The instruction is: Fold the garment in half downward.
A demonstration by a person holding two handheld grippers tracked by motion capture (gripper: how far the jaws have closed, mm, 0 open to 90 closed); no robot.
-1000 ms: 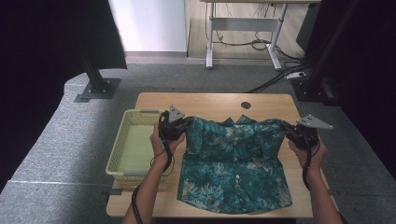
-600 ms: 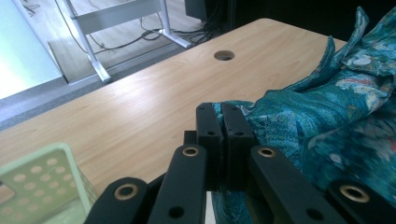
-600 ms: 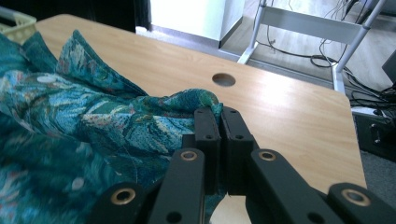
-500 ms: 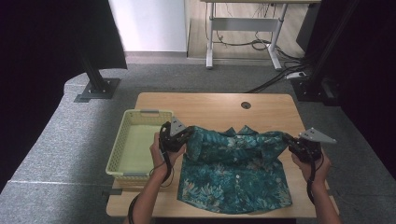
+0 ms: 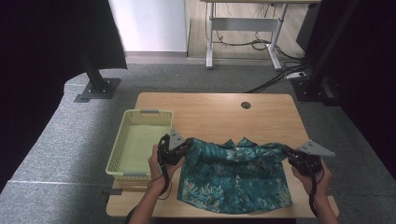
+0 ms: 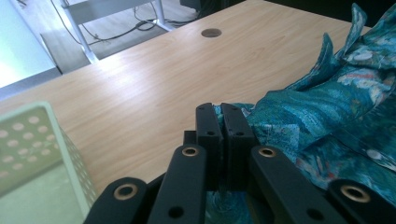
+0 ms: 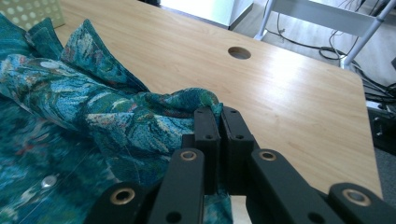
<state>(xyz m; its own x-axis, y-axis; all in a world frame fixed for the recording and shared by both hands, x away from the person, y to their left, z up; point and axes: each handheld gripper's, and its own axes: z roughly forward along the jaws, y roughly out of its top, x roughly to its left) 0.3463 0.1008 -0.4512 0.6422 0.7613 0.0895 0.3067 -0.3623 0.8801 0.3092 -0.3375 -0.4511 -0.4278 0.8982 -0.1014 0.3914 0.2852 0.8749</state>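
**Shirt pinched at both shoulders for a fold**

From the left, the basket (image 5: 140,142) stood clear at the desk's (image 5: 219,109) edge; our left hand-held gripper (image 5: 183,150) was clenched on the shirt's (image 5: 233,179) left shoulder, and our right hand-held gripper (image 5: 286,151) was clenched on the other. Gripping both corners kept the top edge taut between us, we judged, while the lower part lay flat near the front of the desk, so the fold would land straight.

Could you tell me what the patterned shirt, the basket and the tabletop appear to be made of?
Shirt: thin woven fabric, matte; it folds and creases softly. Basket: probably moulded plastic, pale yellow-green, with rows of punched holes. Tabletop: light wood grain with a smooth sheen, possibly laminate.
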